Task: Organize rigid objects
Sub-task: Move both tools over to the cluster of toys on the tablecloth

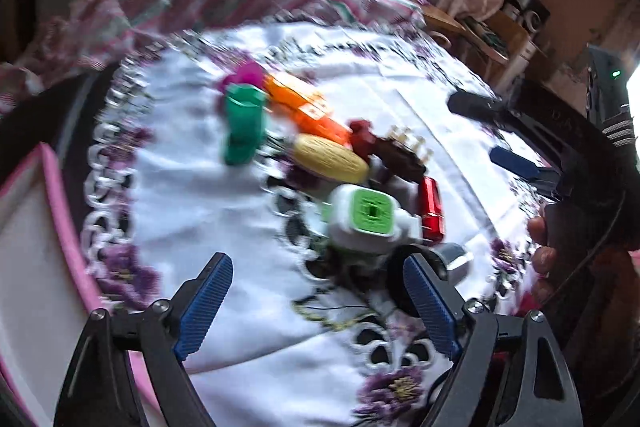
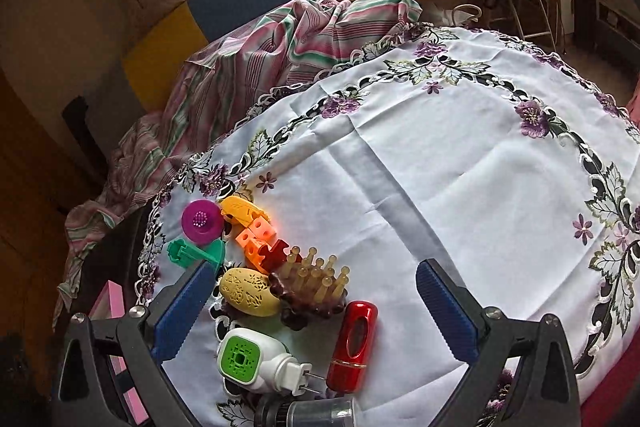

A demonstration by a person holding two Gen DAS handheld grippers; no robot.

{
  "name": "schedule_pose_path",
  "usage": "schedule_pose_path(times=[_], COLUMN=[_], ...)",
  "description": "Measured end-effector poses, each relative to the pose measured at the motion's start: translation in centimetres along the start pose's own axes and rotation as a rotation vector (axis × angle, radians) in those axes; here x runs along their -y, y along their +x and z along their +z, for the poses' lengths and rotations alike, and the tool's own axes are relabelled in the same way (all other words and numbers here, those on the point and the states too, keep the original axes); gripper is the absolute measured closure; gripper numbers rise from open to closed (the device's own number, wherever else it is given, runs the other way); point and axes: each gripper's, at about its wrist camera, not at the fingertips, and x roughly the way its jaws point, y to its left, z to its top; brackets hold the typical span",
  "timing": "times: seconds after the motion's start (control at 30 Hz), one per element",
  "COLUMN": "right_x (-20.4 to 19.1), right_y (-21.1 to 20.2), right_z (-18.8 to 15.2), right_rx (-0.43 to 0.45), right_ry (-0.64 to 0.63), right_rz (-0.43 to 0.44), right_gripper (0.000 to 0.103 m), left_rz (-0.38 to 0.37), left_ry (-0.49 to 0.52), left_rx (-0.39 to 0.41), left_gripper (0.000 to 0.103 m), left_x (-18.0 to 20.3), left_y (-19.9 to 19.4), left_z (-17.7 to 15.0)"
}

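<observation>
While both tools hang empty over the embroidered worktop [image 2: 460, 163], a heap of small rigid objects waits near its edge — a red capsule-shaped case [image 2: 353, 339], a white plug-in unit with a green face [image 2: 250, 359], a yellow perforated egg [image 2: 249, 291], a brown pegged massager [image 2: 314, 287], orange blocks [image 2: 256, 235], a green piece [image 2: 196, 253] and a magenta disc [image 2: 202, 221]. The left hand-held gripper [image 1: 318, 303] is spread wide and grips nothing, with the plug-in unit at about 12 o'clock just beyond its tips; the right hand-held gripper [image 2: 314, 311] is likewise released, its fingers straddling the heap. A pink-rimmed bin [image 1: 60, 211] sits at 9 o'clock in the left view. The red case lies flat, long axis running roughly 12 to 6 in the right view, rounded end at 12. Packed so tightly, the pieces invite trouble: a closing finger could catch a neighbour and shove it off the nearby edge — and the smooth case may roll.
</observation>
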Motion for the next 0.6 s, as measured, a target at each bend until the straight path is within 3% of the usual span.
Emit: schedule_pose_path(times=[0.13,0.27,0.43,0.5,0.53,0.57,0.6], right_x=[0.2,0.6,1.2,1.5,1.6,1.7,1.7], right_y=[0.0,-0.2,-0.3,-0.2,-0.2,-0.2,-0.1], right_z=[0.1,0.2,0.3,0.3,0.3,0.3,0.3], right_rx=[-0.003,0.005,0.005,0.002,0.001,0.001,0.001], right_ry=[0.012,0.028,0.062,0.075,0.079,0.081,0.083], right_rz=[0.012,0.018,0.024,0.023,0.021,0.016,0.010], right_gripper=[0.000,0.000,0.000,0.000,0.000,0.000,0.000], left_rz=[-0.135,-0.185,-0.200,-0.202,-0.192,-0.189,-0.197], left_ry=[-0.190,-0.319,-0.396,-0.418,-0.419,-0.418,-0.414], left_rx=[-0.105,-0.142,-0.189,-0.193,-0.190,-0.192,-0.194], left_gripper=[0.016,0.016,0.016,0.020,0.028,0.045,0.046], left_x=[-0.6,-1.0,-0.5,-0.3,-0.1,0.0,0.0], left_y=[2.7,4.1,6.1,6.5,6.8,7.0,7.3], left_z=[1.0,2.0,2.3,2.5,2.7,2.8,2.9])
